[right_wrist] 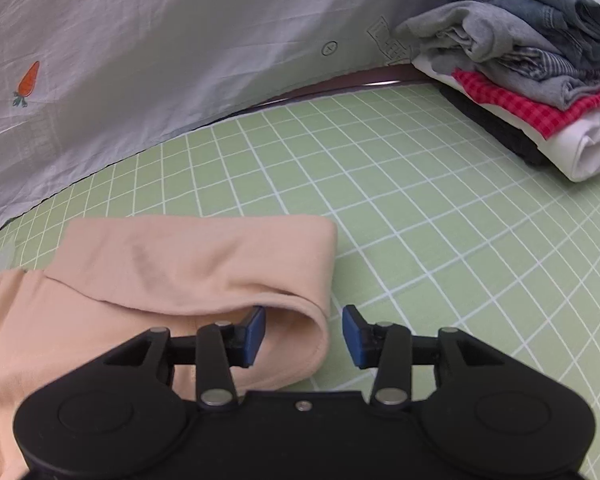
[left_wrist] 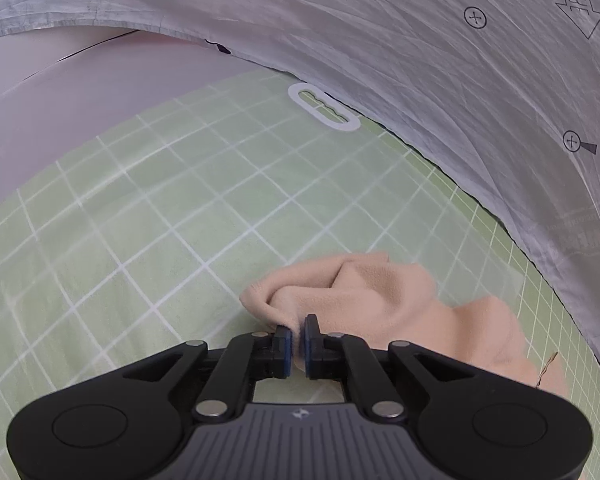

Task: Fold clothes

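A peach-coloured garment lies on the green grid mat. In the left wrist view my left gripper is shut on a bunched edge of this garment, which trails off to the right. In the right wrist view the same garment lies partly folded, a flap laid over itself. My right gripper is open. Its left pad sits at the folded edge, the garment's curled edge lies between the jaws, and its right pad is over the bare mat.
A grey-white sheet with printed marks hangs along the far side of the mat; it also shows in the right wrist view. A stack of folded clothes stands at the mat's far right corner. A white oval handle slot marks the mat's edge.
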Motion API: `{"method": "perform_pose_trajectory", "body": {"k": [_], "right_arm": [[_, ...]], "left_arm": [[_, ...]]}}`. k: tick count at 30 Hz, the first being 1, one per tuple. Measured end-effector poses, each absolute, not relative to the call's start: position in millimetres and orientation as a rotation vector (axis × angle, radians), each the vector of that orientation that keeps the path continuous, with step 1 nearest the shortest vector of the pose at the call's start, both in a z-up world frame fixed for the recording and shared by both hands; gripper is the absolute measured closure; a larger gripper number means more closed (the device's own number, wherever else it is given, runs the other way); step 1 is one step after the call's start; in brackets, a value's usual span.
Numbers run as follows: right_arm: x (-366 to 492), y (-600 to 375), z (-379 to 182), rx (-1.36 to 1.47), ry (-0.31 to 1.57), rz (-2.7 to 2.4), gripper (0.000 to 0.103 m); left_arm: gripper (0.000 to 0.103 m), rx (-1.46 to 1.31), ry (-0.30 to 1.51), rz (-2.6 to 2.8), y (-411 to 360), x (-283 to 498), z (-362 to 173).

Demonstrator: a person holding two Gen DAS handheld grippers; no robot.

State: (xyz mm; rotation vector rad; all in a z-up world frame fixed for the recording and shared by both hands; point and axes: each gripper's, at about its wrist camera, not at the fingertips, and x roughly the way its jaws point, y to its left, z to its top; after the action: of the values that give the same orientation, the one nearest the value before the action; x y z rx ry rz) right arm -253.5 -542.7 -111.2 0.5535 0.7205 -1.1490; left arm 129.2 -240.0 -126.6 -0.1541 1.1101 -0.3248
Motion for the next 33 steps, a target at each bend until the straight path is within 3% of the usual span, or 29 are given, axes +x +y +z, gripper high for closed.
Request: {"method": "perform_pose_trajectory", "body": {"k": [2, 4, 13, 18, 23, 27, 29, 30, 33], "right_arm": [[-234.5, -539.5, -106.4, 0.47, 0.733, -1.101, 0.046], [-209.5, -539.3, -106.1, 0.389, 0.767, -1.016, 0.027], [-130.5, -523.7, -112.9, 0.095, 0.846, -0.862, 0.026], [-119.8, -523.5, -108.7, 0.142, 0.818, -0.813, 0.026], [-93.2, -533.6, -129.0, 0.099, 0.909, -0.719, 0.026], [-95.3, -544.8, -139.0, 0.148, 0.926, -0.74, 0.047], [-105.2, -550.2, -138.6, 0.189, 0.902, -0.737, 0.07], [-111.8, -552.8, -137.7, 0.2, 0.888, -0.746, 0.091], [-138.5, -562.0, -130.3, 0.215, 0.836, -0.827, 0.095]], "left_arm": [[0.093, -0.14, 1.126, -0.325, -240.4, 127.0, -129.7], [0.091, -0.124, 1.14, -0.327, -240.8, 125.4, -133.4], [0.079, -0.061, 1.168, -0.329, -240.2, 119.1, -145.2], [0.078, -0.045, 1.154, -0.323, -242.3, 114.5, -145.4], [0.077, 0.008, 1.141, -0.33, -249.3, 110.6, -144.1], [0.076, -0.03, 1.151, -0.326, -243.9, 108.6, -144.1], [0.076, -0.016, 1.144, -0.333, -244.0, 107.6, -144.4], [0.076, -0.006, 1.14, -0.337, -244.9, 106.7, -144.3], [0.074, 0.014, 1.137, -0.343, -249.8, 105.1, -144.2]]}}
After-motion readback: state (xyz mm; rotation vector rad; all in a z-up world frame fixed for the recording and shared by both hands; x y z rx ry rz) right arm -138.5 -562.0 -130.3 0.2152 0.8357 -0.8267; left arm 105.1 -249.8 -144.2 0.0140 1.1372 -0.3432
